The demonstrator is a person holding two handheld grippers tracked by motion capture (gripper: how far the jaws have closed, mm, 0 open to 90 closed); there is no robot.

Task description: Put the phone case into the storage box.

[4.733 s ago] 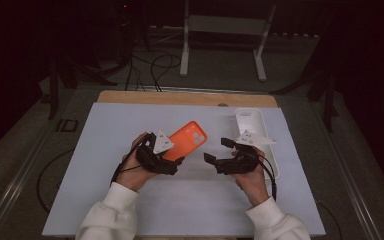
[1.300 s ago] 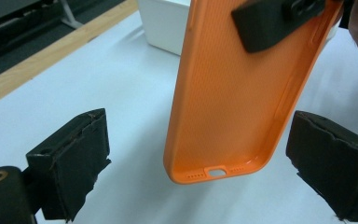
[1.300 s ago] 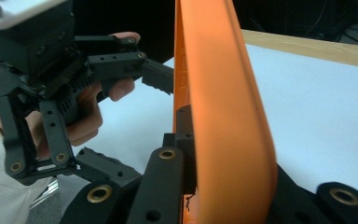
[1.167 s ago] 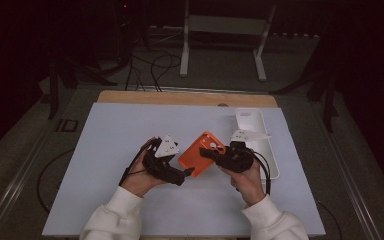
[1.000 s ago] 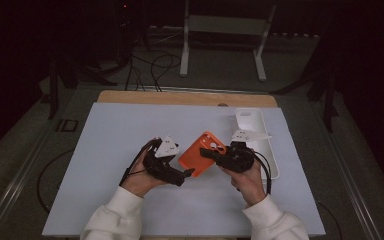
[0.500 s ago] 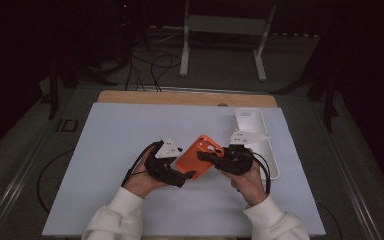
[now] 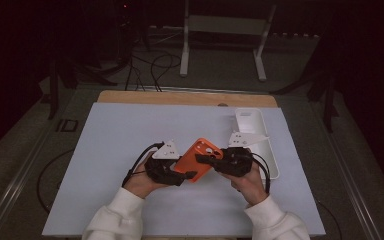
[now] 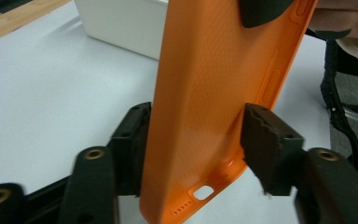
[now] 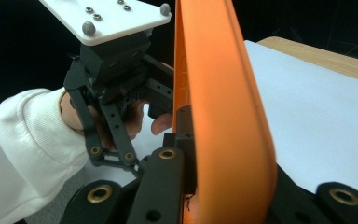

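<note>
You've got the orange phone case (image 7: 197, 159) up off the white mat (image 7: 105, 150), held betw. both grippers near the mat's middle, just left of the white tray (image 7: 271, 150). R gripper (image 7: 206, 158) is clamped on the case's upper end, by the camera cutout; in the right gripper view the case (image 9: 223, 116) stands edge-on betw. its jaws. L gripper (image 7: 186, 176) has just been closing, w/ the case's lower end (image 8: 200, 116), the charging-port end, betw. its jaws. In the left gripper view the left pad looks against the case's side, but the right pad (image 8: 265, 140) stands a little off the far edge, so not a full grip yet, I'd say. To do this well: keep the R hand steady, finish the L squeeze slowly and square across the case's width, and stop when the soft walls begin to bow. Don't pull or twist until both ends are firm. Brands/writing: no logo, label or text readable on case, tray or mat.
</note>
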